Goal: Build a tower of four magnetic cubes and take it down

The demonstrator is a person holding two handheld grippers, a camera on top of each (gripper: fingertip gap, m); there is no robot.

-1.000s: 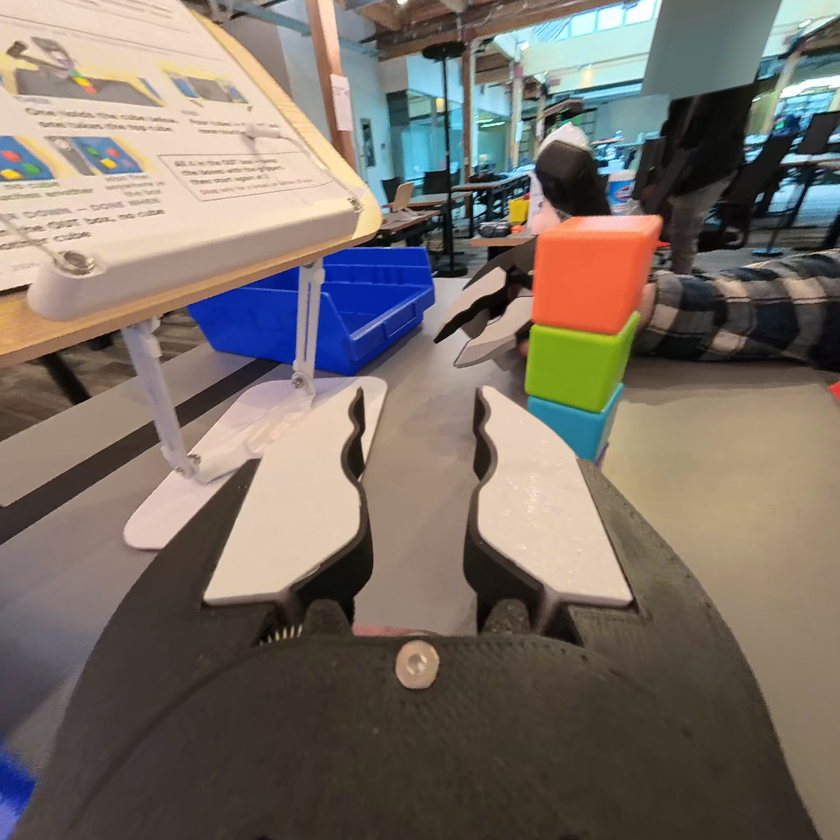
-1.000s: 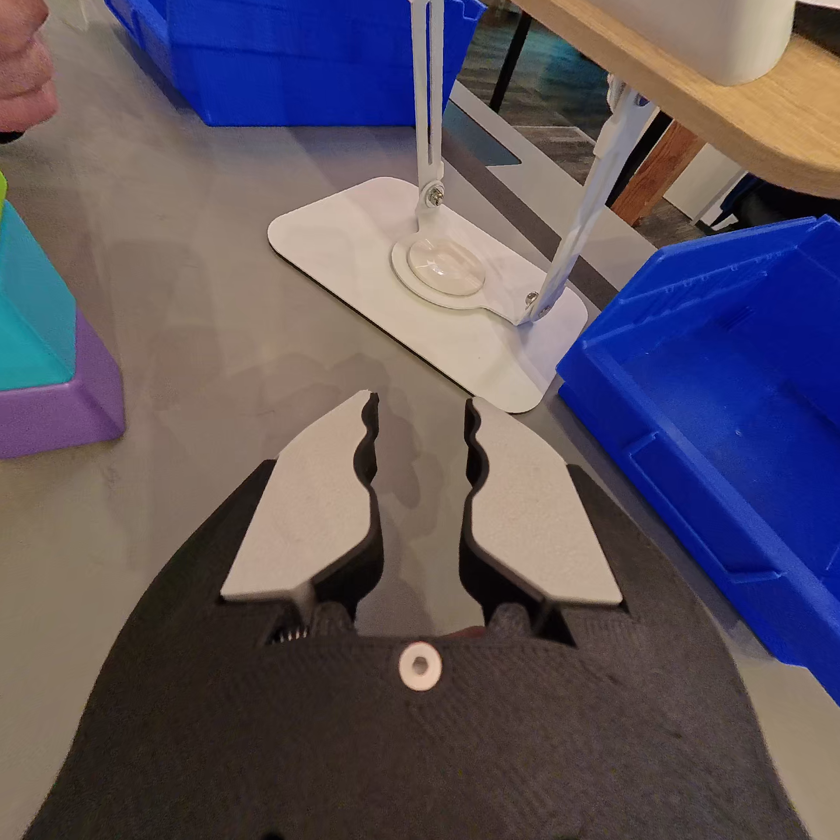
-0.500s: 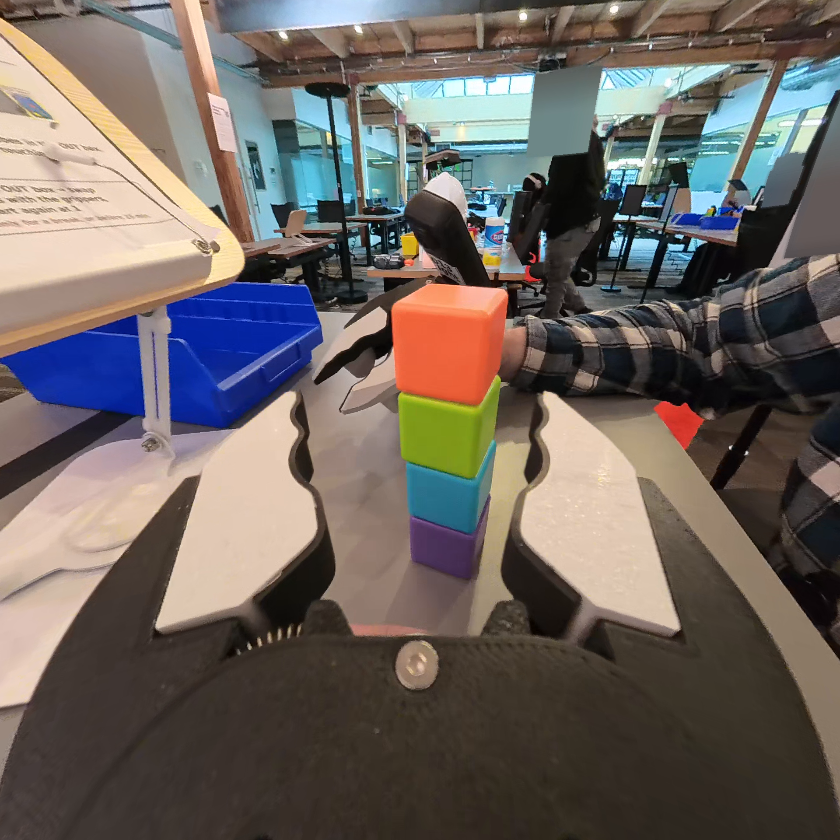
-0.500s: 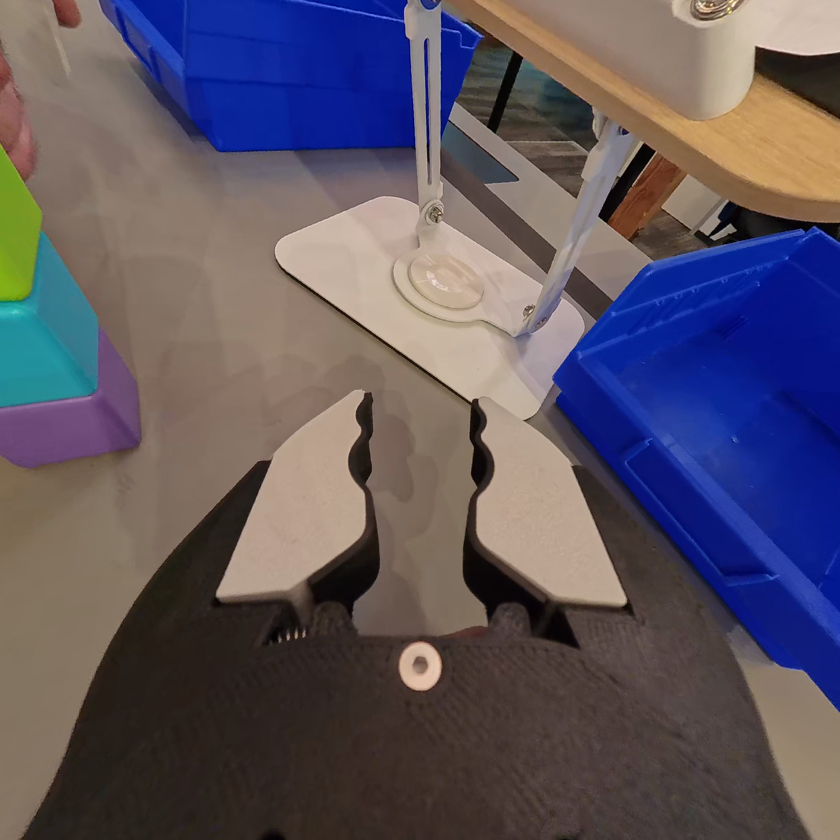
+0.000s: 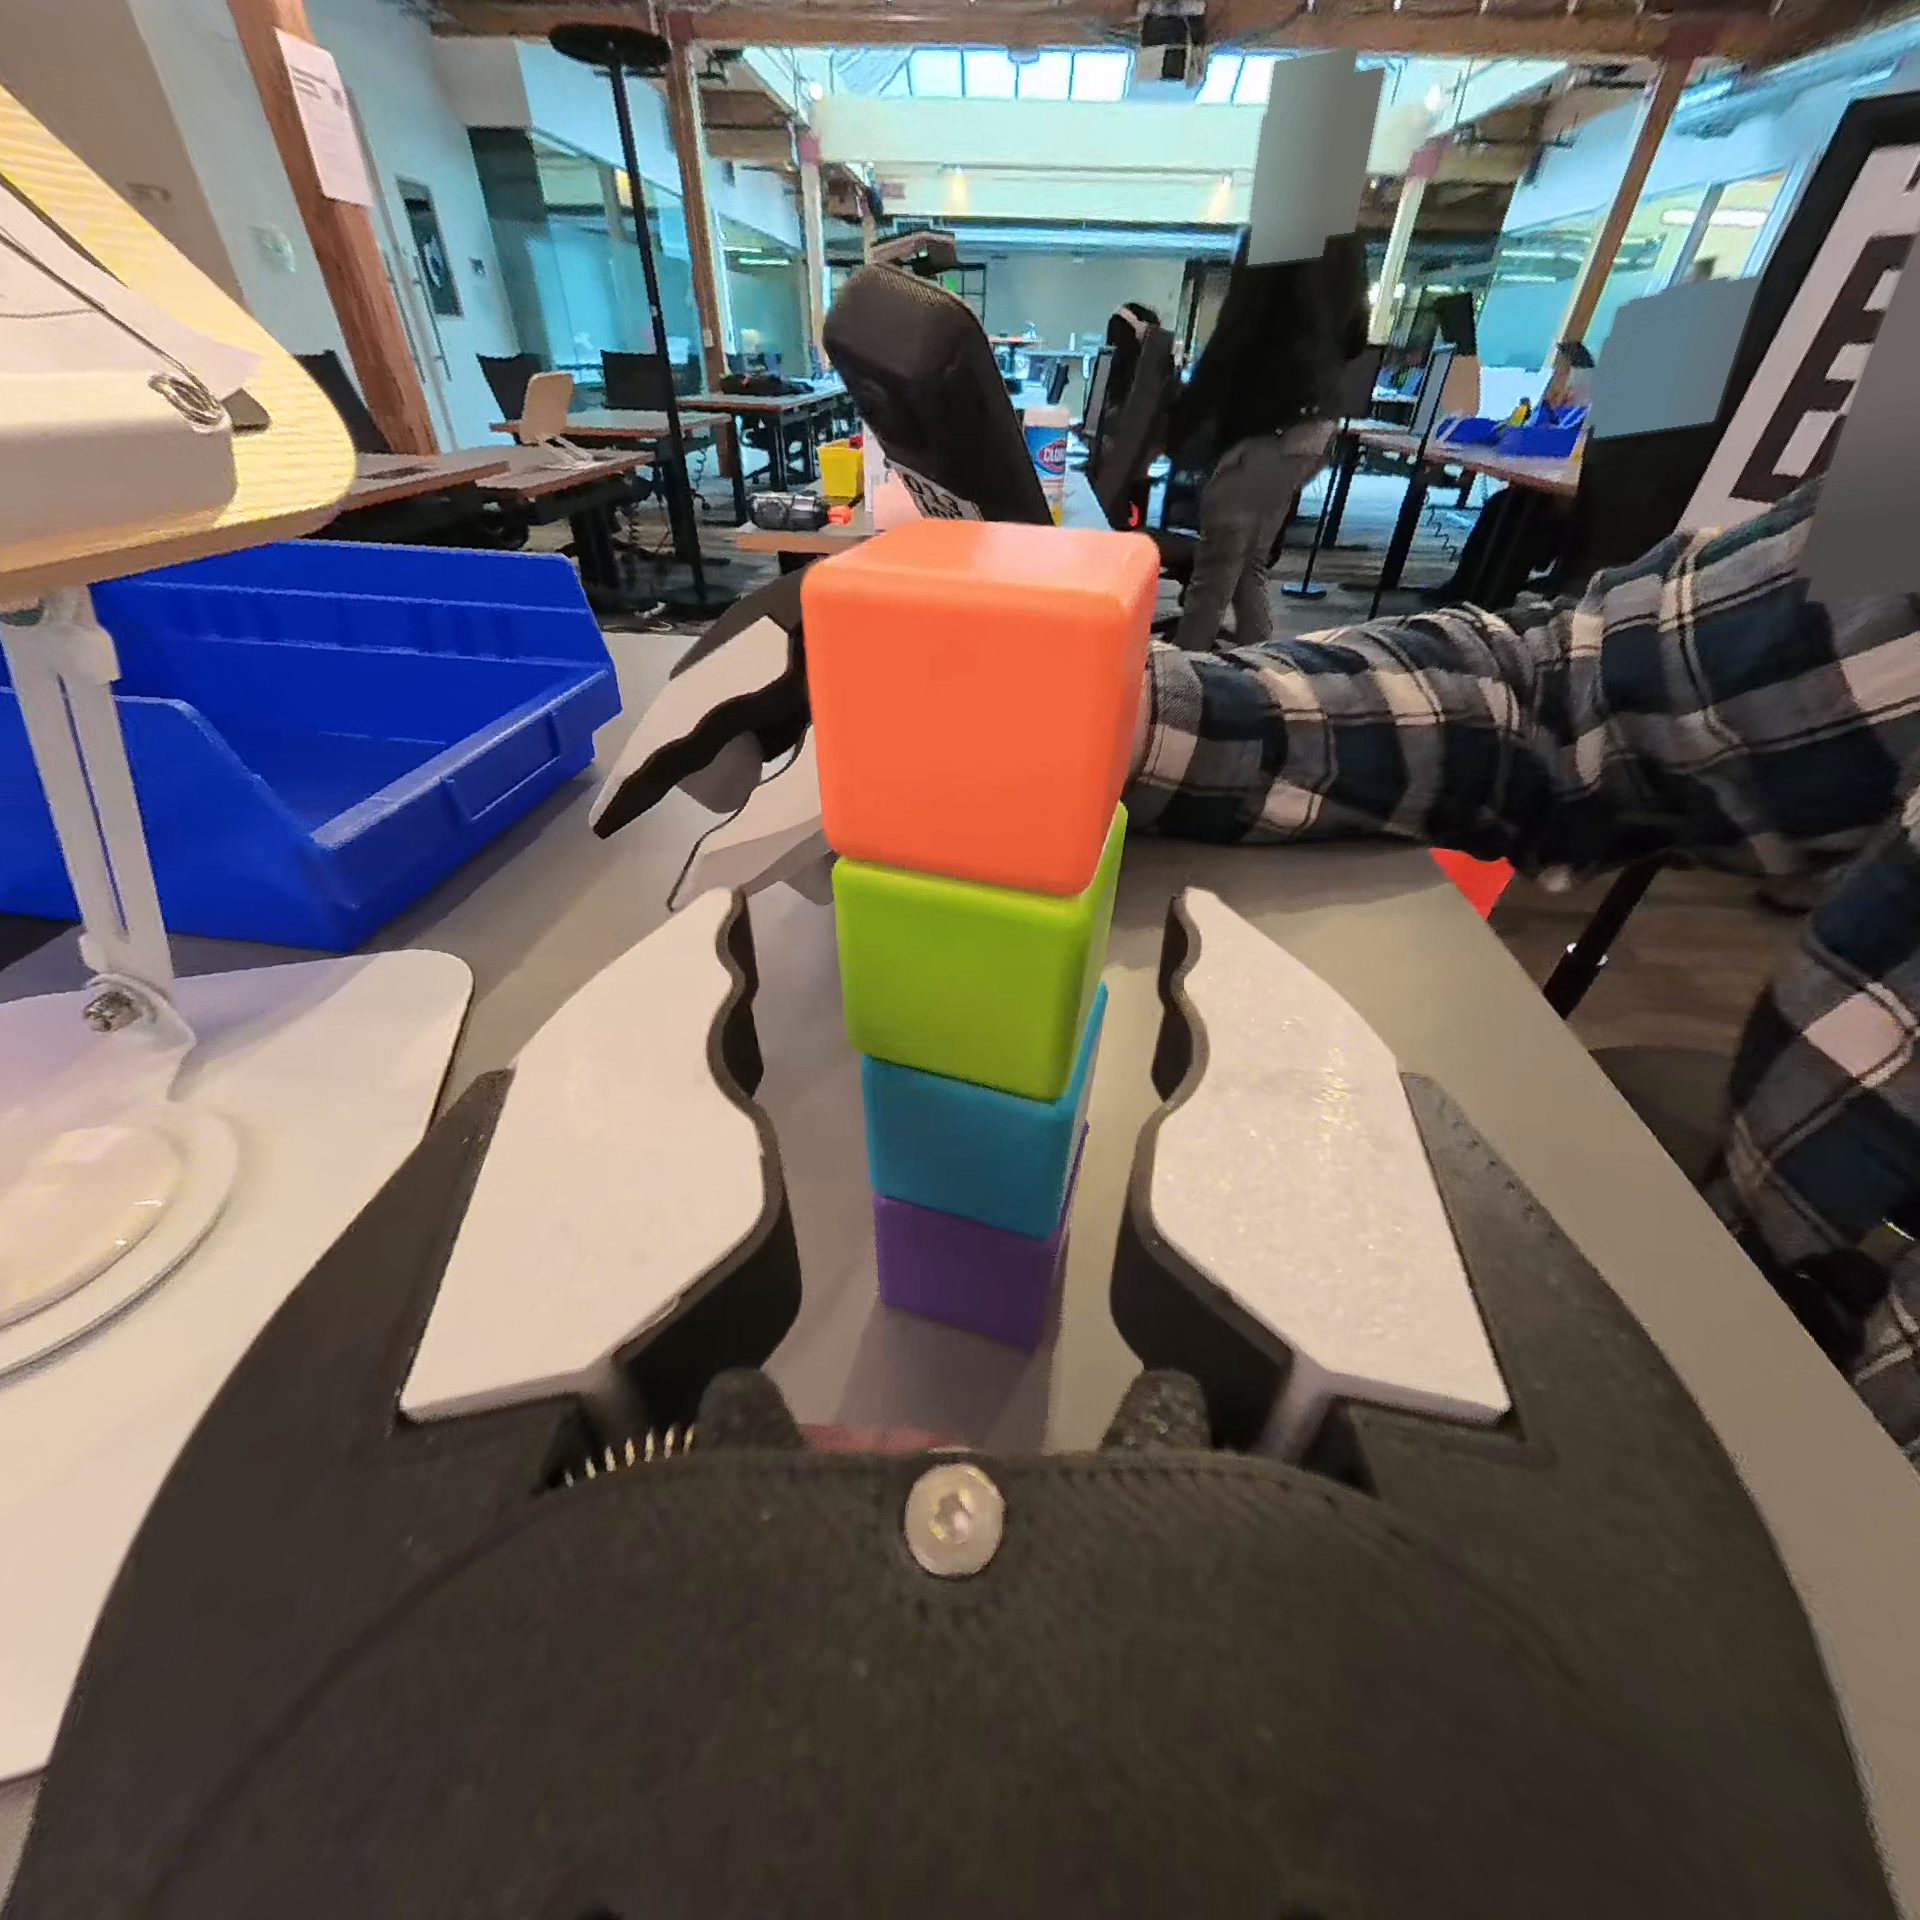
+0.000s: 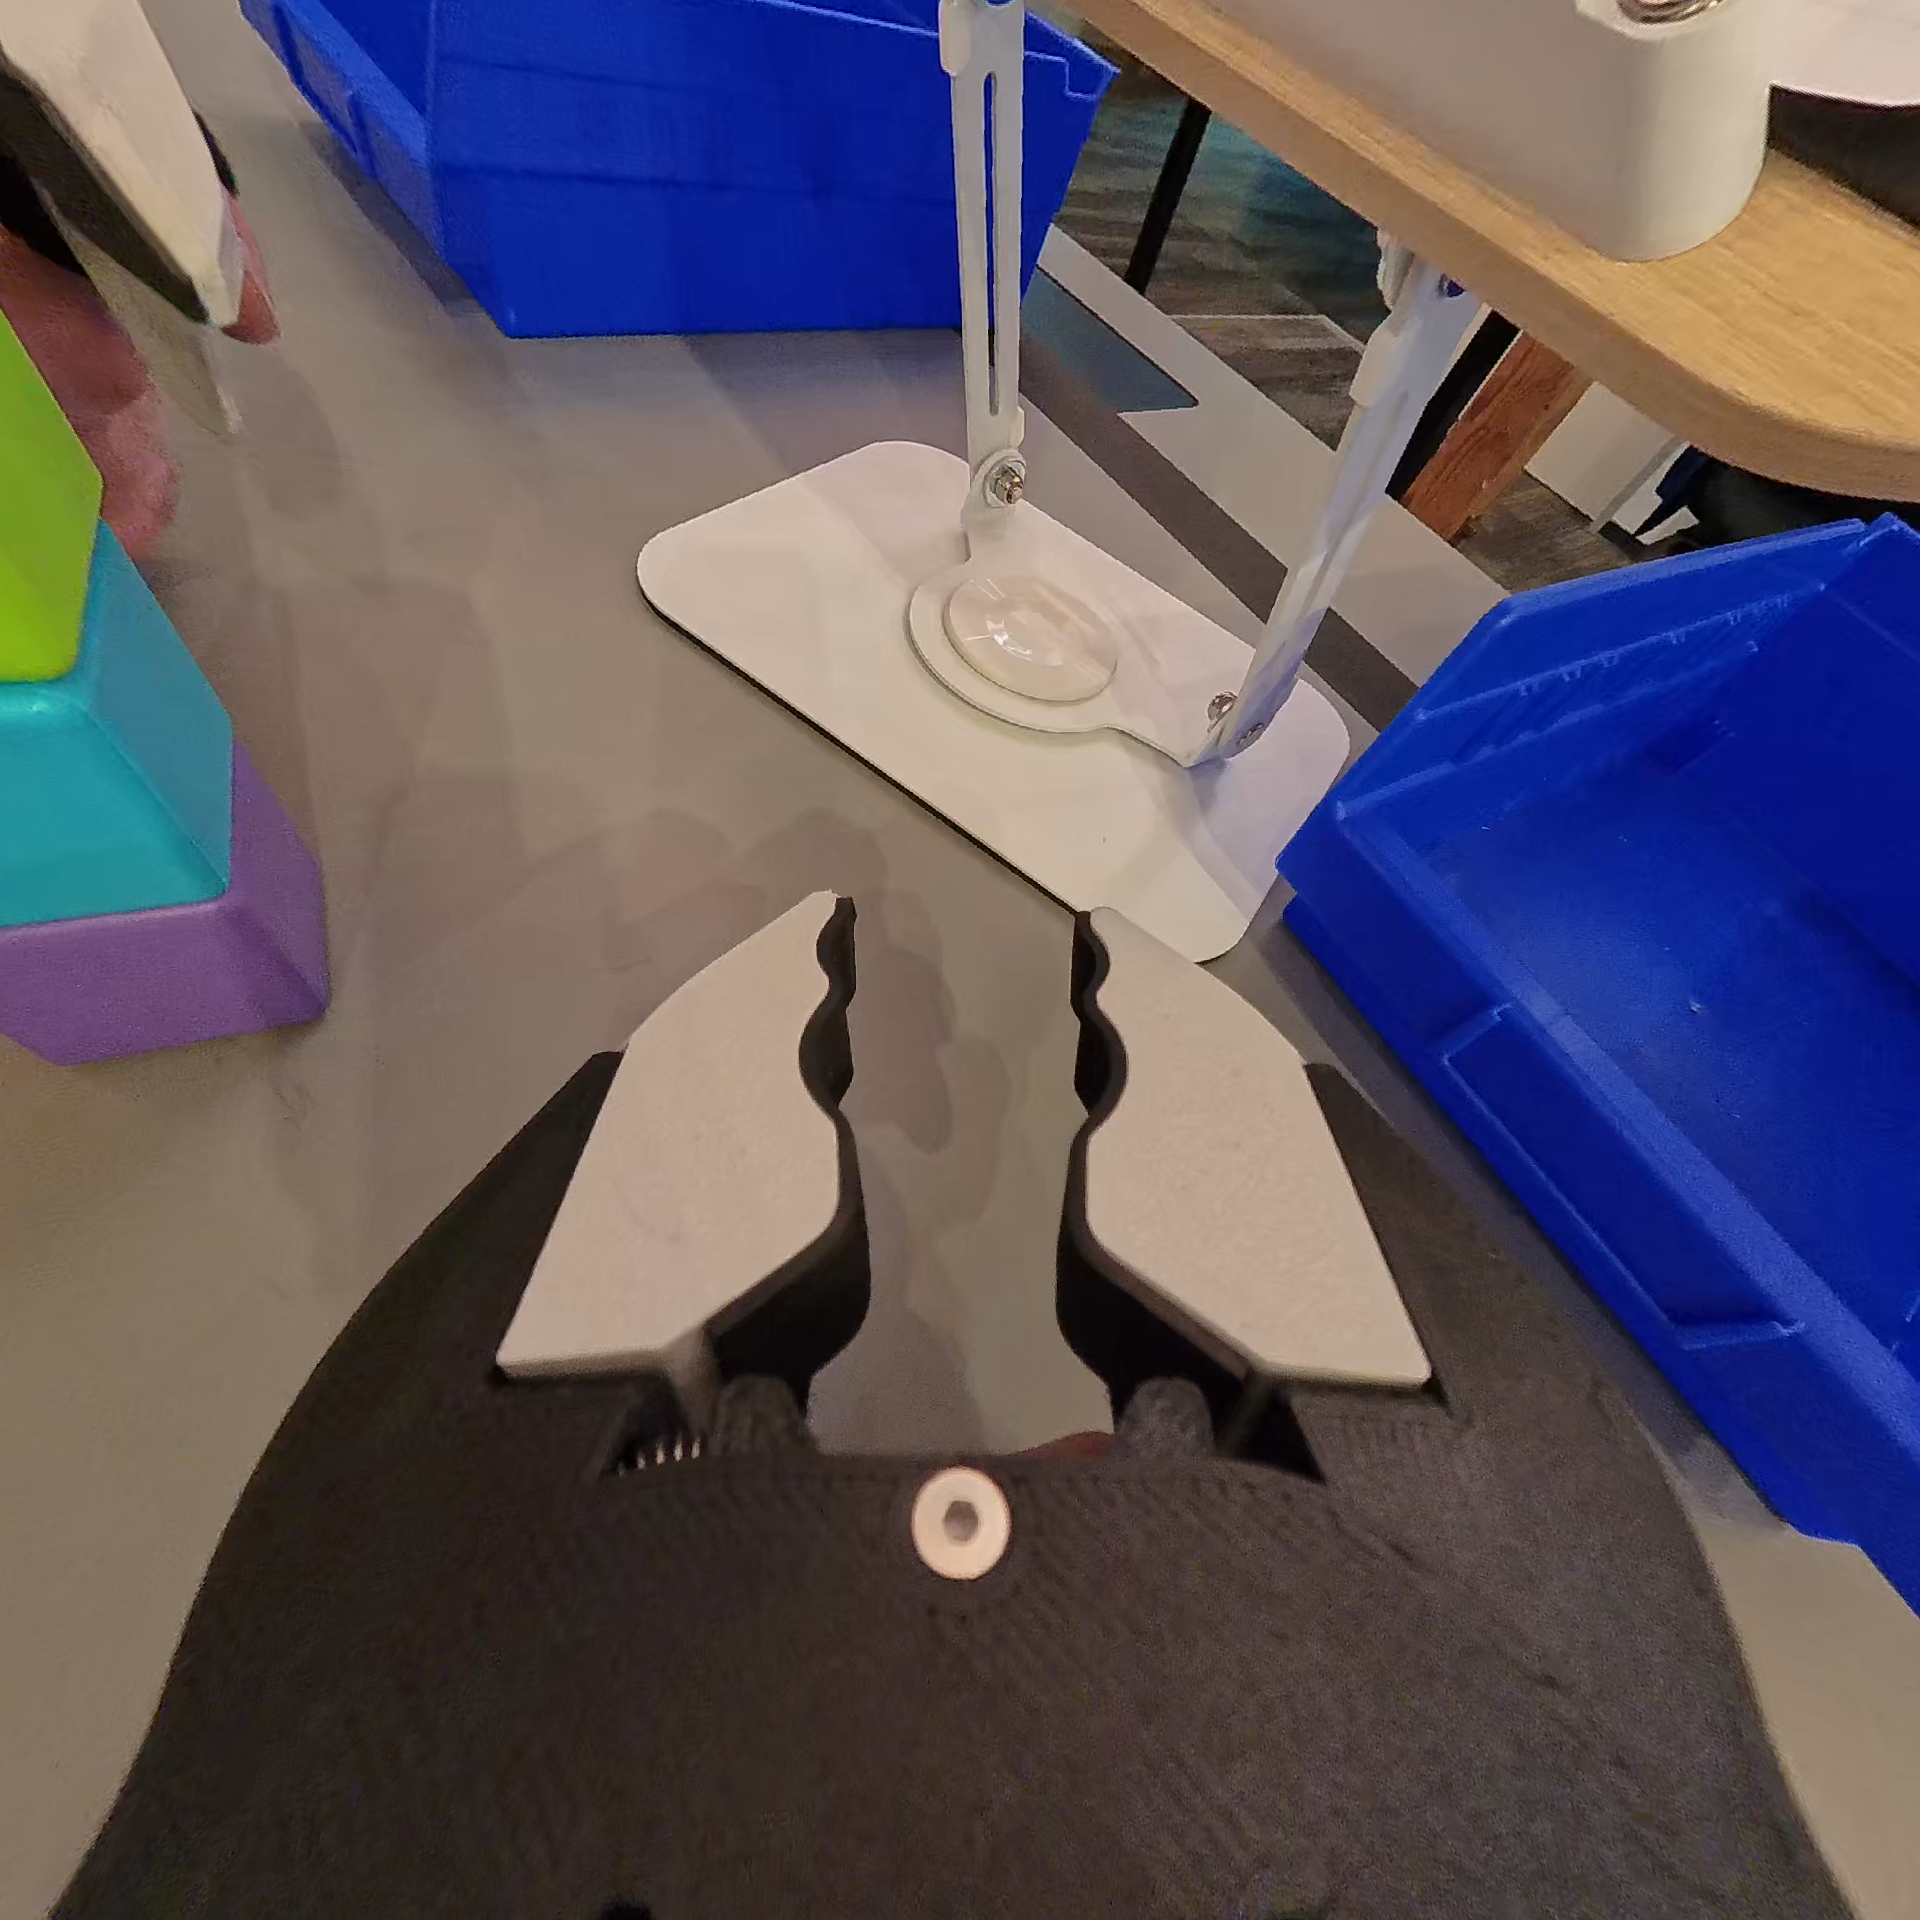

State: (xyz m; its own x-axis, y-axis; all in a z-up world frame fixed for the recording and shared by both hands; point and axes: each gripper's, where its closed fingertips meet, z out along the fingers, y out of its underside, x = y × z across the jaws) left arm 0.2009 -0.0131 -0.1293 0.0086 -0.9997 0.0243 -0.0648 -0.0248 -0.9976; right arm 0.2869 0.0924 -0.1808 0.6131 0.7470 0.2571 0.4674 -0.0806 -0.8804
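Now left gripper spread level around tower, right gripper angled down, parted.

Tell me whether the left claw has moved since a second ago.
Yes. The left claw swung right and closed in on the tower, which now stands between its open fingers; the blue bin slid toward the left edge.

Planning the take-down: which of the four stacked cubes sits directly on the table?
The purple cube does; it is the bottom of the tower, resting on the grey table, with the teal, green and orange cubes stacked above it.
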